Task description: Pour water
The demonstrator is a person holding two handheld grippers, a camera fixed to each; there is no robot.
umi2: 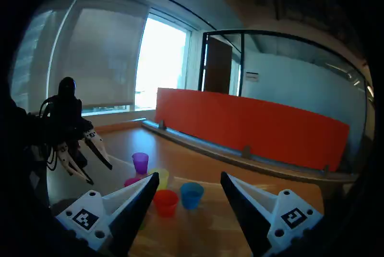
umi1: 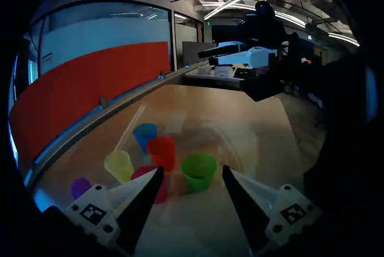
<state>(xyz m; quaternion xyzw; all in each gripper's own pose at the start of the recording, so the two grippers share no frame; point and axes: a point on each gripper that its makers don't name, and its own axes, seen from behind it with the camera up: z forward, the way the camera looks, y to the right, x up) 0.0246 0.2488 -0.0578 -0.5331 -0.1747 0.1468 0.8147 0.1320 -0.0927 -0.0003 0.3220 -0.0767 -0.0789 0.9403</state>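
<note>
- In the left gripper view, the purple cup (umi1: pixel 80 187) and yellow cup (umi1: pixel 119 165) stand left of the red cup (umi1: pixel 162 151) on the bench (umi1: pixel 249 132); the blue cup (umi1: pixel 145 134) is just behind it.
- Your left tool (umi1: pixel 192 167) is spread and empty, short of the red cup, with the green cup (umi1: pixel 198 175) just right of that cup.
- Your right tool (umi2: pixel 189 174) is spread too, holding nothing, near the red cup.
- No cup is gripped or tipped, so I judge the whole pour is left; you cannot tell which cup holds water.
</note>
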